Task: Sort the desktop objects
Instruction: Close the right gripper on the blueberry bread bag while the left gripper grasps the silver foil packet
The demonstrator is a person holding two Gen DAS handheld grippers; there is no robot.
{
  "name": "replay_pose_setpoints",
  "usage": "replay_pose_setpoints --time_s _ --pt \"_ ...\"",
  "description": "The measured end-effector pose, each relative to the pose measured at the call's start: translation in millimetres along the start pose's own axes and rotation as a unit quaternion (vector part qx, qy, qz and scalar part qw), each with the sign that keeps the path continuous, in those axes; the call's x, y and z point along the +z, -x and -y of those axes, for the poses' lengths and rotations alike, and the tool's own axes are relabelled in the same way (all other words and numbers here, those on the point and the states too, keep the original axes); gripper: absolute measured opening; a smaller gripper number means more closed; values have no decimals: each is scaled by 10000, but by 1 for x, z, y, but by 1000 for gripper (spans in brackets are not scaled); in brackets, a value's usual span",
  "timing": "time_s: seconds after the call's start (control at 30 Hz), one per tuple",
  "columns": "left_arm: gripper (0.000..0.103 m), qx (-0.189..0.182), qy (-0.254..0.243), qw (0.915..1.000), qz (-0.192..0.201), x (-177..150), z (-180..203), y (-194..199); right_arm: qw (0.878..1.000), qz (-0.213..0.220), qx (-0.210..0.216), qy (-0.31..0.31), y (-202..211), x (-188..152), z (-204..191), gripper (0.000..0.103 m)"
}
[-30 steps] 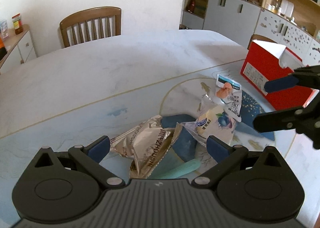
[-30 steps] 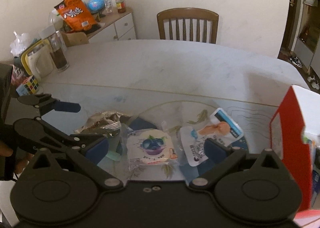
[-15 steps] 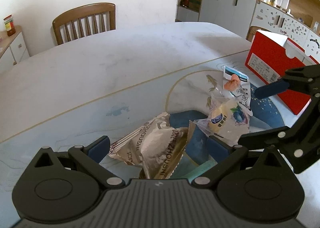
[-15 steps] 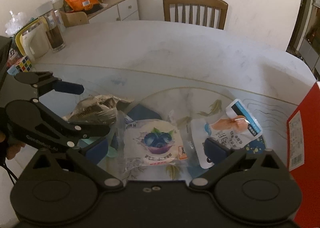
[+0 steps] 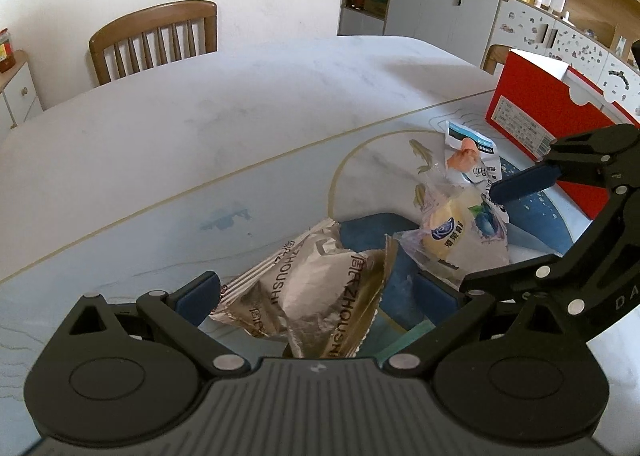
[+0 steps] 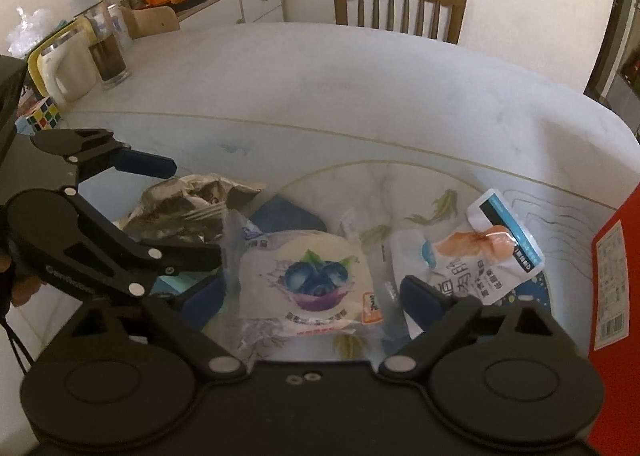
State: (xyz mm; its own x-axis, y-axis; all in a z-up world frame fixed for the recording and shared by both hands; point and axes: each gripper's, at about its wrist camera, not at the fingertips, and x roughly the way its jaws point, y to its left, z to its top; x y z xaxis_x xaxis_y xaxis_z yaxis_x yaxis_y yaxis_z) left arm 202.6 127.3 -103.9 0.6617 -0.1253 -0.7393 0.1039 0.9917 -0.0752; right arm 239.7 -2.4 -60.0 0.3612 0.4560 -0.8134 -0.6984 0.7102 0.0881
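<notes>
Left wrist view: the left tool (image 5: pixel 318 292) stands wide open, angled down at the surface (image 5: pixel 200 143), with the silver foil packet (image 5: pixel 304 296) lying between its two blue pads. The pads do not visibly press on the foil; nothing is gripped. At 3 o'clock of the foil packet lies the clear blueberry pastry packet (image 5: pixel 460 236), its near corner just beside the foil. Beyond the pastry packet, toward 1 o'clock, lies the white and blue pouch (image 5: pixel 472 159), touching or overlapping the pastry wrapper. The red box (image 5: pixel 548 127) stands at the right edge of the surface, near the pouch. The right tool (image 5: pixel 516 236) enters from 3 o'clock, one pad over the far side of the pastry packet, the other at its near side. A wooden chair (image 5: pixel 154 39) stands at 11 o'clock behind the surface.

Right wrist view: the right tool (image 6: pixel 312 296) has its jaws closing from nearly full width, with the blueberry pastry packet (image 6: pixel 308 280) between the pads. The pads are beside the wrapper edges; firm contact cannot be confirmed. The pouch (image 6: pixel 480 256) lies at 3 o'clock of the pastry packet, the foil packet (image 6: pixel 188 207) at 10 o'clock. The left tool (image 6: pixel 176 211) spans the foil packet, open. The red box (image 6: pixel 612 280) fills the right edge.
</notes>
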Motion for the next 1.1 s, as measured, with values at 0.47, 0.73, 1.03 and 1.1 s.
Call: replay_pose_setpoints --time_s 0.47,0.73,1.03,1.1 --pt "91 -96 122 9999 49 -1 -3 -2 9999 -73 145 7 -5 3 -1 84" --pt "77 -66 168 9998 66 1 -4 -2 9999 -63 86 31 -3 4 -1 69" --pt "62 38 119 9999 115 5 1 4 10000 -63 44 53 2 3 -1 61" --pt "61 16 150 9998 121 6 0 5 10000 -58 27 64 3 2 -2 60"
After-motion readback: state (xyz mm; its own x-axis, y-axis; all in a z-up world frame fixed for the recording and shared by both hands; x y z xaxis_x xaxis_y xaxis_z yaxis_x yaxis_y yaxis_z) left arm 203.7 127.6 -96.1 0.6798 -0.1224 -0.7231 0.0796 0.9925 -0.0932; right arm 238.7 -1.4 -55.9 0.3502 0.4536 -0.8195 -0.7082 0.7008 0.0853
